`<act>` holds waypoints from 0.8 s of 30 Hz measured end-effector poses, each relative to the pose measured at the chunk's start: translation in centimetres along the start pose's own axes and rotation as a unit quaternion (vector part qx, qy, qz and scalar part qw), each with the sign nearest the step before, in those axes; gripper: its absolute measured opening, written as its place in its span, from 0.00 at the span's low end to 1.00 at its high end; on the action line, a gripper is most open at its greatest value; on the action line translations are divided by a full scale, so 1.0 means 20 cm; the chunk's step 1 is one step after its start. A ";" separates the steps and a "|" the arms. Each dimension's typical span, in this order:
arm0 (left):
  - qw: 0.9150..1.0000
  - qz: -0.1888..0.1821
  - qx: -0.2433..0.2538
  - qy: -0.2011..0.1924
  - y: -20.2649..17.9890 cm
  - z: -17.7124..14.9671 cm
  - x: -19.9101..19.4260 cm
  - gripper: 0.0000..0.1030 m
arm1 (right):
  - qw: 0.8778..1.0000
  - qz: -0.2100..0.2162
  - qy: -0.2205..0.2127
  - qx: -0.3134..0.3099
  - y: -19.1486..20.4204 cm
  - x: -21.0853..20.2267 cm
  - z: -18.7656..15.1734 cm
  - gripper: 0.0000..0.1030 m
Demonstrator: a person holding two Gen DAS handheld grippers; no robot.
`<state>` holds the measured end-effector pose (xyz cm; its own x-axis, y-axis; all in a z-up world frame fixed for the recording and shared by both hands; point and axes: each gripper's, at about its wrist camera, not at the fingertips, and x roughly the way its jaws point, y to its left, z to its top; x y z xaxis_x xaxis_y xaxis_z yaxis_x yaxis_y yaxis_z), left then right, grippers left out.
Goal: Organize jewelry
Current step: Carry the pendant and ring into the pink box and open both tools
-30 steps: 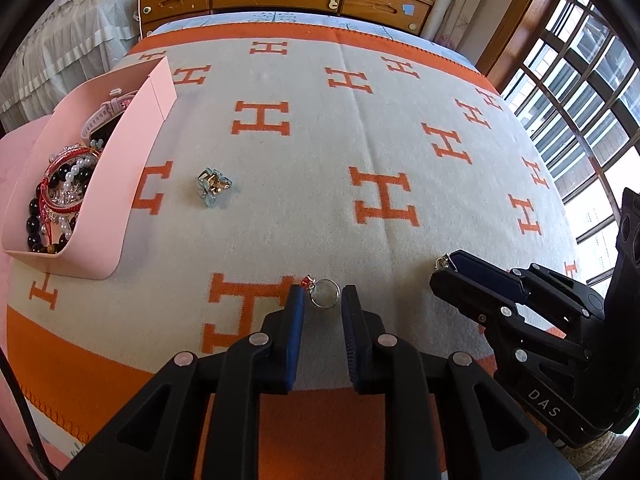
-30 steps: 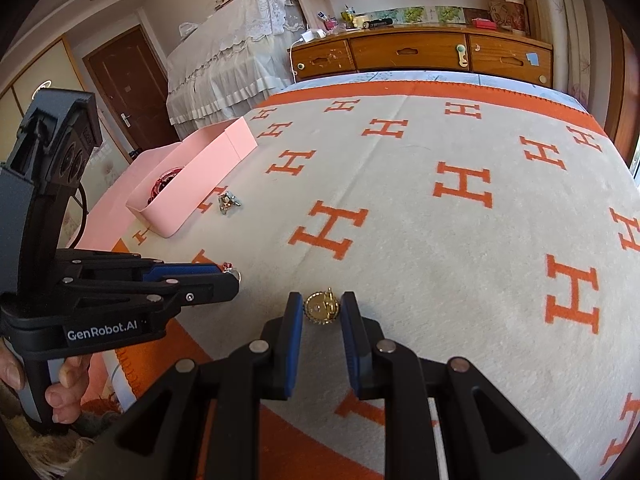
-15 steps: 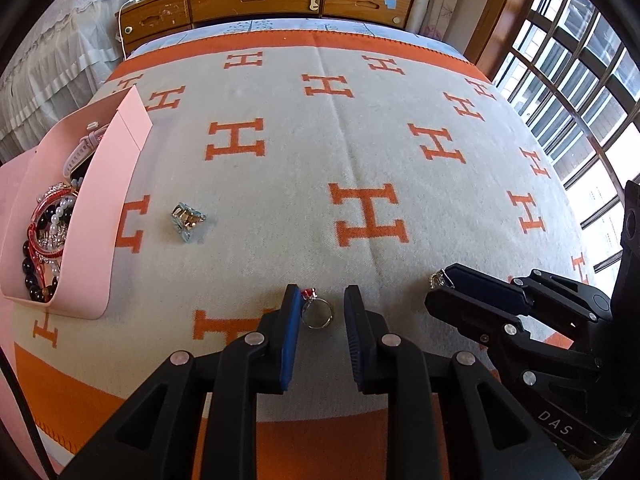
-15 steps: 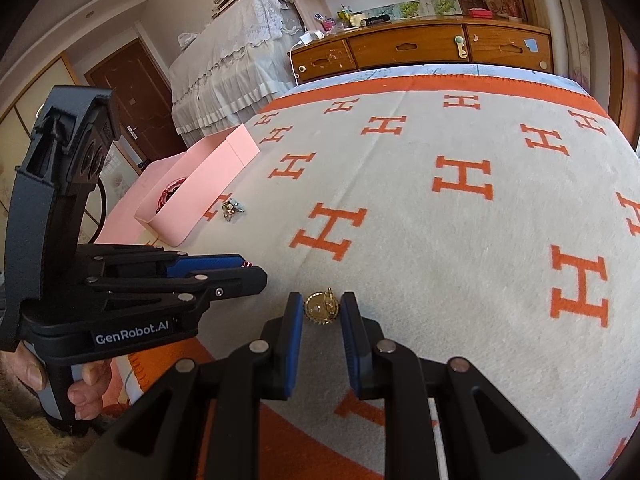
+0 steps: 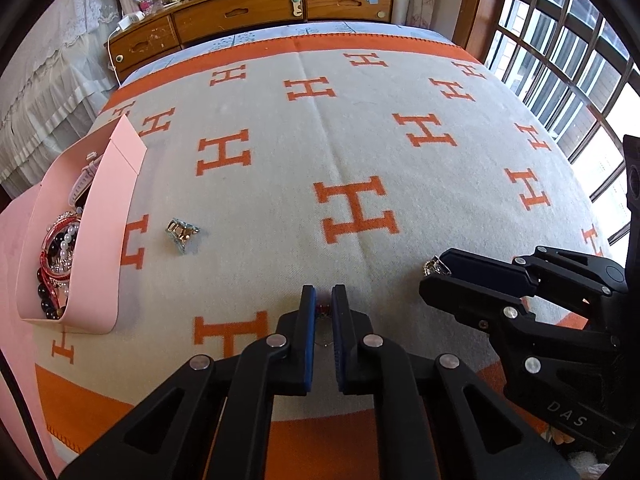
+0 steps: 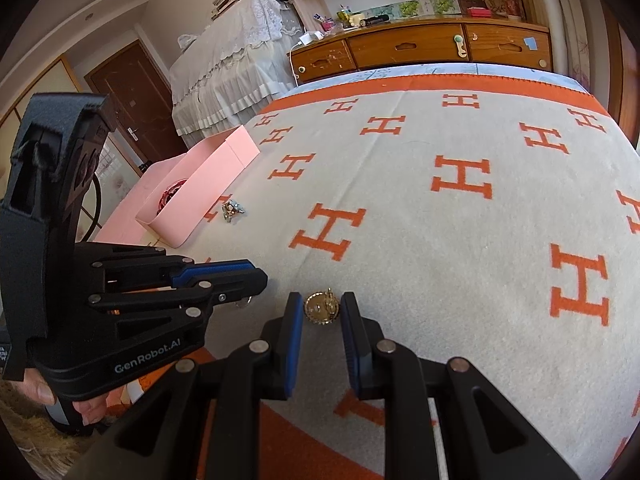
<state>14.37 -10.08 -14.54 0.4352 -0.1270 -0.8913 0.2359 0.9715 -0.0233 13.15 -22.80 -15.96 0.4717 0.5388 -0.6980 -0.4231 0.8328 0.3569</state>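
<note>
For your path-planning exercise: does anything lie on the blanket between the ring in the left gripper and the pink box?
Only a small clip lies near that line, short of the pink box. The left gripper can lift the ring over it.

We are looking at a blanket [image 5: 304,184] showing pale grey-beige with orange H letters and an orange border. A box [image 5: 100,220] is showing pale pink, holding red, black and pearl-white beads [image 5: 56,256]. A clip [image 5: 182,233] is glinting light blue and gold. Our left gripper [image 5: 323,300] and right gripper [image 6: 318,308] are showing black with blue pads. A pendant [image 6: 321,308] is shining gold. The drawers [image 6: 420,50] are showing brown wood.
</note>
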 end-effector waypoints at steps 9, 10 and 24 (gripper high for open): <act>0.998 -0.029 -0.045 -0.044 0.20 -0.03 -0.24 0.05 | 0.999 -0.036 0.005 -0.026 0.10 0.01 0.03 0.19; 0.997 -0.032 -0.051 -0.050 0.23 -0.04 -0.27 0.05 | 0.999 -0.036 0.003 -0.030 0.12 0.00 0.04 0.19; 0.980 -0.023 -0.150 -0.133 0.99 0.09 -0.64 0.05 | 0.995 0.025 -0.035 -0.088 0.66 0.07 0.53 0.19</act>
<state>14.99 10.41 -2.82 0.6500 -0.1816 -0.7379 0.0130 0.9735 -0.2282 16.40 -9.76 -5.62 0.4960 0.5921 -0.6352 -0.5744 0.7723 0.2714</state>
